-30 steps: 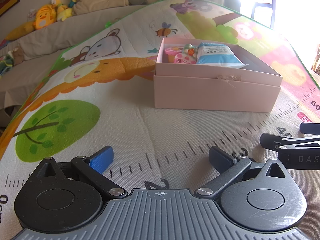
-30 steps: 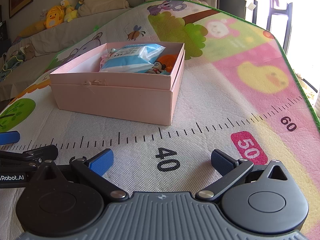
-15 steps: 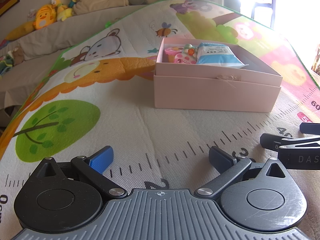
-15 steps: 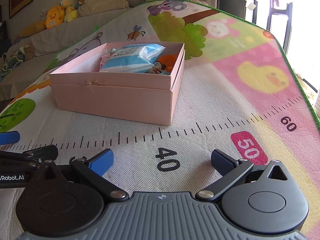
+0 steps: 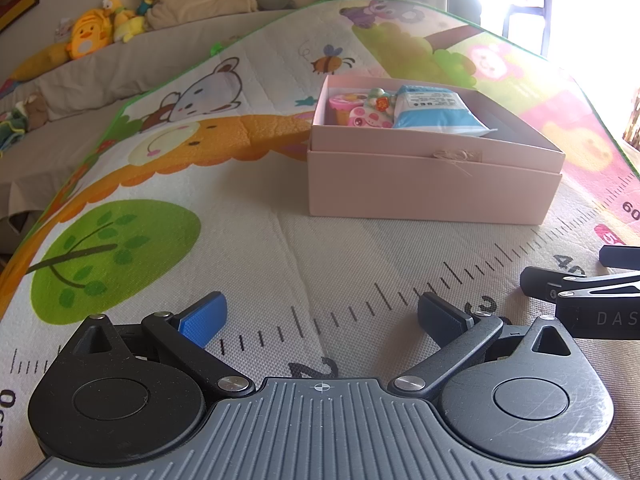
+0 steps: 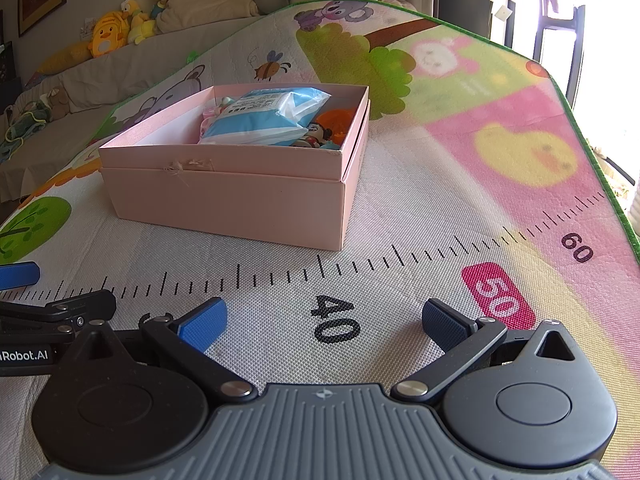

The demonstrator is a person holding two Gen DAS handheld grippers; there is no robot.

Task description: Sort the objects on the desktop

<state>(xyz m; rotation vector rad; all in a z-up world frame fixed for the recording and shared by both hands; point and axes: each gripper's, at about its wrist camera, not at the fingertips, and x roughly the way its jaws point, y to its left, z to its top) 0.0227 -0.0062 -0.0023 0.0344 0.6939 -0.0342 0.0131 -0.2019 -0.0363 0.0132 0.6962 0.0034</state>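
Right wrist view: pink box [image 6: 240, 196] holds blue packet [image 6: 264, 120], toys; both tools spread, empty.

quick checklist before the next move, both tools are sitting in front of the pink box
1. Left tool open and holding nothing: ok.
2. Right tool open and holding nothing: ok.
3. Pink box upright on the play mat, top open: ok.
4. Items already in the box: blue and white packet, pink toy and small figure lie inside: ok.
5. Loose items left on the mat to sort: none shows in either view, but ground behind the tools is out of sight: cannot tell.
6. Gap between the two tools: close side by side, apart: ok.
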